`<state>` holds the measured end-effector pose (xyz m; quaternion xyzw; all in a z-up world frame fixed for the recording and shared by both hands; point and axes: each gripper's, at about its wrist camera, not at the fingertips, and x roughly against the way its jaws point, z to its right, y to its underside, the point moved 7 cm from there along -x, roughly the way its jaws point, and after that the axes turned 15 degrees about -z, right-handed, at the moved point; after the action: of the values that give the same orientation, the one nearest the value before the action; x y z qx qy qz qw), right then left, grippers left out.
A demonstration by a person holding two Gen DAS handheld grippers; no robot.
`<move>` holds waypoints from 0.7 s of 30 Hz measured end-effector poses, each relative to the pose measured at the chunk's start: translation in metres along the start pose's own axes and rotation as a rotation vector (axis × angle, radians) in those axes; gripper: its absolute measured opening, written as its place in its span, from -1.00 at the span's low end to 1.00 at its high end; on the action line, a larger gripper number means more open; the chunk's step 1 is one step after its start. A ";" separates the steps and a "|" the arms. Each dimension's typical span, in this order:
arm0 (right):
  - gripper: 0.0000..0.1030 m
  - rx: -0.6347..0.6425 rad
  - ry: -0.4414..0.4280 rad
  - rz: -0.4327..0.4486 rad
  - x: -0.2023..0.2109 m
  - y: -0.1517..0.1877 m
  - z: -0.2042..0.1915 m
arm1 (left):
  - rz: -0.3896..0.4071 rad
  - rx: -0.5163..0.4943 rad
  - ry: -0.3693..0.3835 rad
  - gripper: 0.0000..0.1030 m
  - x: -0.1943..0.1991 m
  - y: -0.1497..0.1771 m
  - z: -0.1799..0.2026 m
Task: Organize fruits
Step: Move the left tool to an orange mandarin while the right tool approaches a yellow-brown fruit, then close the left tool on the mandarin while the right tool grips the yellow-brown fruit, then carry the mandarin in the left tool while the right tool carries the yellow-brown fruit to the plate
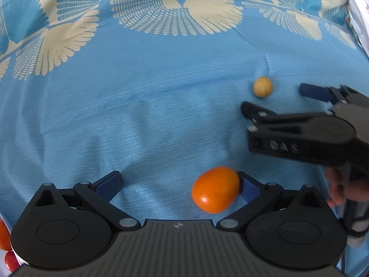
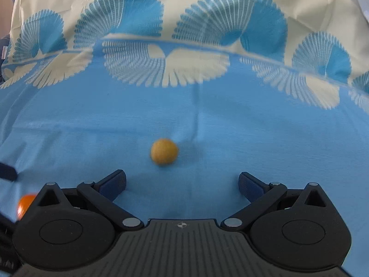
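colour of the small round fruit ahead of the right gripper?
Dull yellow-tan small round fruit, lying on the blue cloth; clearest in the left wrist view.

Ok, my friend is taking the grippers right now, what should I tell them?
Left gripper: open, the orange fruit lies against its right finger, not clamped.
Right gripper: open, empty, aimed at the yellow fruit just ahead of it.
Both fruits lie loose on the blue cloth. More orange and red fruit shows at the left view's lower-left edge; their holder is hard to make out.
Done: cannot tell. Left: pick up both loose fruits and sort them.
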<state>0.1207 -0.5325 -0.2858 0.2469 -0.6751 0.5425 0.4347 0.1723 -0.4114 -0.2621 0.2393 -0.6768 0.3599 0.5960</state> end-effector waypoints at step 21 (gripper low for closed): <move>-0.48 -0.125 -0.029 0.070 0.087 0.023 0.003 | 0.107 0.069 -0.017 -0.26 0.096 0.029 -0.027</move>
<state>0.0577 -0.5167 -0.2235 0.2035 -0.7219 0.5106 0.4205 0.1507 -0.3628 -0.1736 0.2260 -0.6808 0.4122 0.5617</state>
